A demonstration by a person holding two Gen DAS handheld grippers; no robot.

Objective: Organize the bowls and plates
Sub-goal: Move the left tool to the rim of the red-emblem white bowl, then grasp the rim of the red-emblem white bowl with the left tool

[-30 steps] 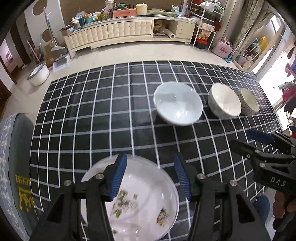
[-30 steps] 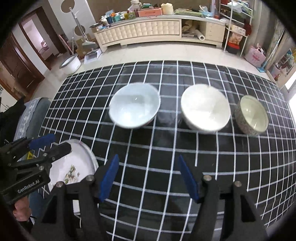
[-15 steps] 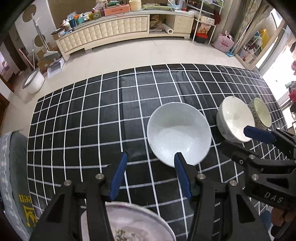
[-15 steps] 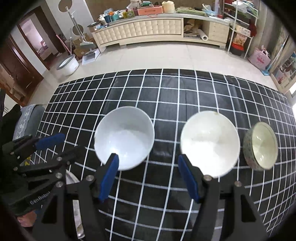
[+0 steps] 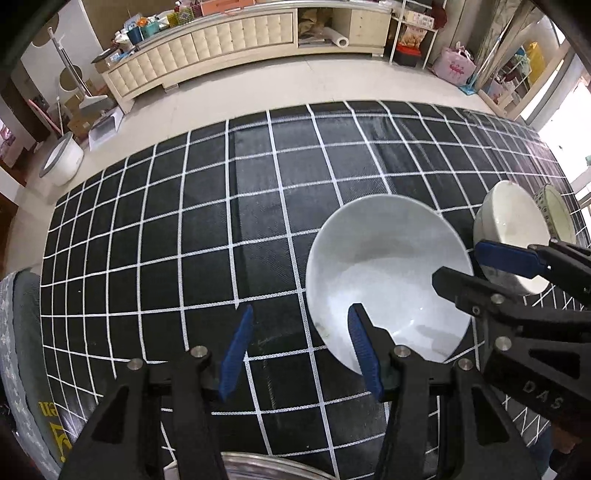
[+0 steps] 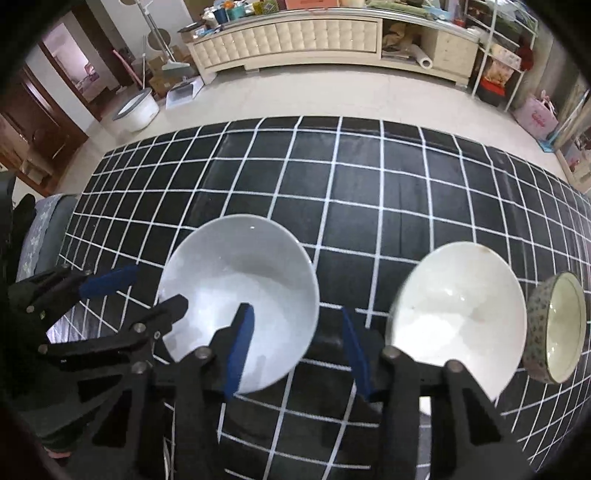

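A large white bowl stands on the black grid tablecloth. My left gripper is open and straddles the bowl's left rim, one blue pad inside and one outside, not pressing. My right gripper straddles the right rim the same way; its jaws are closing, with a gap still showing at the pads. To the right sit a second white bowl and a small patterned bowl. Only the rim of a decorated plate shows, below the left gripper.
A grey cushioned chair stands at the table's left end. Beyond the far table edge lie pale floor, a white basin and a long cream cabinet loaded with clutter. The left half of the cloth carries nothing.
Both grippers have moved forward and down, from over the plate to the large bowl's rims. The right jaws have narrowed. The plate has slipped to the bottom edge of the left view.
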